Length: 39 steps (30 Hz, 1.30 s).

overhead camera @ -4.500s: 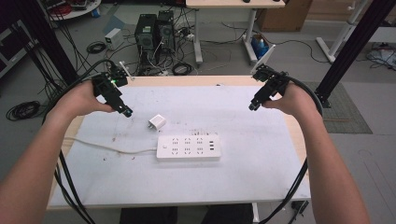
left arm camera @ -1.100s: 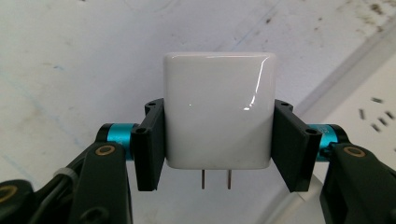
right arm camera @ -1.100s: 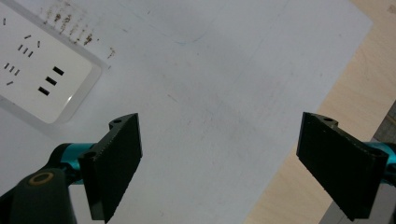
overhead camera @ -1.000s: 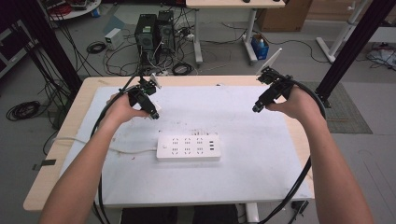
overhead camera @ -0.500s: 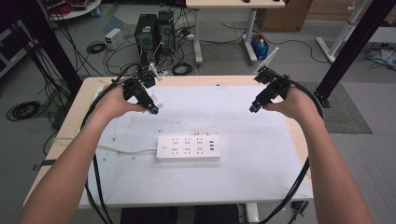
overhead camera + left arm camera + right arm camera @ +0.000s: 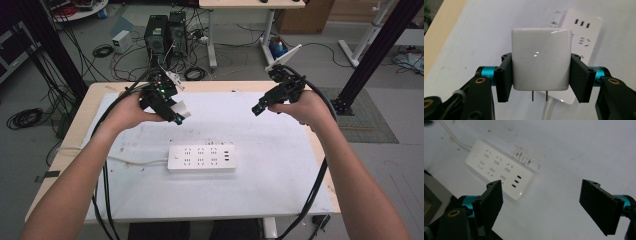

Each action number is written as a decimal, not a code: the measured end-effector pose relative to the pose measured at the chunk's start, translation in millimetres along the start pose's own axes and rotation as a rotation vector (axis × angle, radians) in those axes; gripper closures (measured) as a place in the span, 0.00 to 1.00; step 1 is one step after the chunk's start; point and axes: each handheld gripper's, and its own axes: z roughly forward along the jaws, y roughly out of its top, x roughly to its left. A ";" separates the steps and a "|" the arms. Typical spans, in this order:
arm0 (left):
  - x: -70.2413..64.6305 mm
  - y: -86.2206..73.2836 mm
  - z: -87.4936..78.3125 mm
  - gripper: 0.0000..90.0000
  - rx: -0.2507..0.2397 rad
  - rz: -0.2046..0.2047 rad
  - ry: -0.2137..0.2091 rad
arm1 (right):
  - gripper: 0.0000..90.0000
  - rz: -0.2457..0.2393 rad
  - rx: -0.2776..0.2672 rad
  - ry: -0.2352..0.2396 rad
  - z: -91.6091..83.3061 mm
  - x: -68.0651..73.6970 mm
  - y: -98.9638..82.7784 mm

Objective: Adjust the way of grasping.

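My left gripper (image 6: 177,114) is shut on a white square plug adapter (image 6: 540,58), held off the table above its left half; in the left gripper view the two metal prongs (image 6: 539,96) point down toward me. The adapter (image 6: 181,110) shows white at the jaw tips in the high view. A white power strip (image 6: 201,158) lies flat mid-table, its cable running left. My right gripper (image 6: 258,108) hovers open over the right rear of the table, nothing between its jaws; the right gripper view looks down on the power strip (image 6: 500,168).
The white tabletop (image 6: 280,165) has wooden edges left and right. Black cables trail from both grippers over the front edge. Computer towers (image 6: 164,33) and cable tangles sit on the floor behind the table. A black frame post (image 6: 375,55) stands at the right.
The adapter that lay on the table beside the strip is now off it, clamped in my left gripper, which has moved right and back. The right gripper has barely moved.
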 end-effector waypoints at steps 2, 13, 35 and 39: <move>-5.3 6.9 4.9 0.47 -0.005 0.047 -0.023 | 0.21 0.034 0.000 0.053 2.2 3.3 0.3; -33.2 40.4 23.9 0.47 -0.123 0.189 -0.156 | 0.21 0.157 -0.027 0.249 15.8 21.6 -5.6; -51.0 63.1 34.2 0.47 -0.231 0.263 -0.141 | 0.57 0.194 -0.024 0.413 41.8 38.8 -2.0; -52.5 62.9 36.0 0.47 -0.236 0.287 -0.104 | 0.64 0.209 -0.052 0.453 42.1 33.9 -3.4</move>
